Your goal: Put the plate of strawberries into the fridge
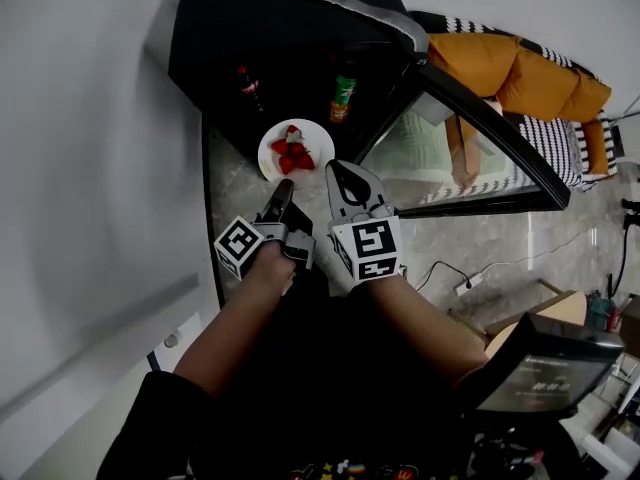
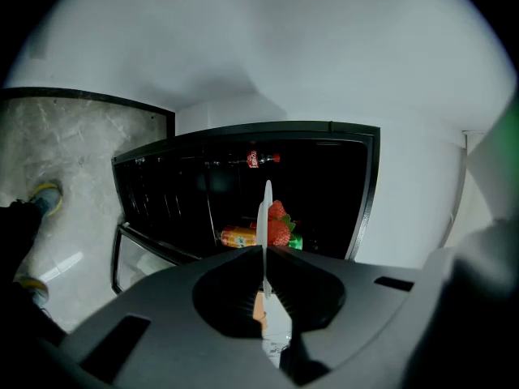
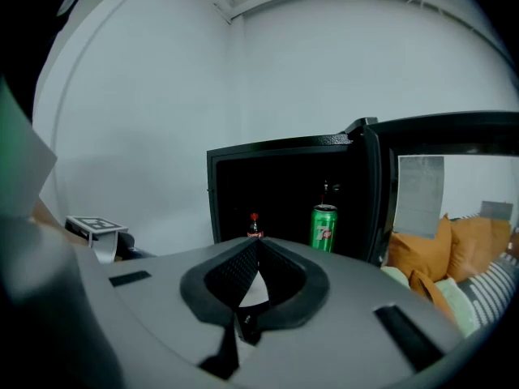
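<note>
A white plate [image 1: 272, 152] with several red strawberries [image 1: 293, 151] hangs in front of the open black fridge [image 1: 290, 28], just outside its opening. My left gripper [image 1: 283, 192] is shut on the plate's near rim. In the left gripper view the plate [image 2: 266, 209] stands edge-on between the jaws of the left gripper [image 2: 264, 251], with the strawberries [image 2: 278, 224] to its right. My right gripper [image 1: 341, 174] is shut beside the plate's right edge, holding nothing. In the right gripper view the right gripper [image 3: 258, 243] points at the fridge [image 3: 227, 193].
Inside the fridge stand a cola bottle [image 1: 247, 83] and a green can [image 1: 343, 93]. Its glass door [image 1: 470, 138] is swung open to the right. Orange cushions [image 1: 520, 68] lie on a striped sofa beyond. A cable and power strip [image 1: 465, 286] lie on the marble floor.
</note>
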`<control>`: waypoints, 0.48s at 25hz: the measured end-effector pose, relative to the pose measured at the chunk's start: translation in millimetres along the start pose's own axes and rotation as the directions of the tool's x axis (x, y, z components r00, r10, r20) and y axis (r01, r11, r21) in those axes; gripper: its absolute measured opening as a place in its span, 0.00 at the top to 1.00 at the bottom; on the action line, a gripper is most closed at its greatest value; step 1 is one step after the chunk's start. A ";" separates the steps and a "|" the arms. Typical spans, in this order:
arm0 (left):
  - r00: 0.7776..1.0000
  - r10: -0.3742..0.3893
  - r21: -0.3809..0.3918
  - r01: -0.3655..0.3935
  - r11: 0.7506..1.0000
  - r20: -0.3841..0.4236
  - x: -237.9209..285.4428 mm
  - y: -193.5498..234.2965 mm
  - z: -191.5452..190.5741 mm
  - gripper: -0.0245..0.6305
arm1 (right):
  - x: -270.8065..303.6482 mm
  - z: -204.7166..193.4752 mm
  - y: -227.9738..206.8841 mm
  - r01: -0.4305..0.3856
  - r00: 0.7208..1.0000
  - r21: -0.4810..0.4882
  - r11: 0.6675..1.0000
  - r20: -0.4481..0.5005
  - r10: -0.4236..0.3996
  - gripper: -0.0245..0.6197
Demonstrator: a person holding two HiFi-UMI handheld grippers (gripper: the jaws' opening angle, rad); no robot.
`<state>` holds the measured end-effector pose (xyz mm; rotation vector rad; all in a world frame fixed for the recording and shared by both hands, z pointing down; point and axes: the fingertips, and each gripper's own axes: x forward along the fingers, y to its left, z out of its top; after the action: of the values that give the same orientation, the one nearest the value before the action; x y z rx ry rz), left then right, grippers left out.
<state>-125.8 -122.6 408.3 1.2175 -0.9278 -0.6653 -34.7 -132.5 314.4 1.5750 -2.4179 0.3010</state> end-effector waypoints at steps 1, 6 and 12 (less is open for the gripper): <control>1.000 0.002 -0.005 -0.002 1.000 -0.002 2.6 0.5 5.4 0.94 | 5.9 1.3 0.6 0.007 1.000 0.006 1.000 0.005 -0.007 0.95; 1.000 -0.012 0.001 0.012 1.000 -0.008 24.4 -1.6 20.4 0.94 | 32.2 -3.8 -4.9 0.023 1.000 0.034 0.999 0.003 -0.023 0.95; 1.000 -0.015 -0.004 0.015 1.000 0.018 46.2 10.7 23.7 0.94 | 58.4 -12.8 -17.8 -0.007 1.000 0.033 0.999 0.012 0.006 0.95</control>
<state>-124.6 -170.3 431.3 1.2181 -0.9328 -0.6909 -40.0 -186.4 345.4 1.5871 -2.4394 0.3356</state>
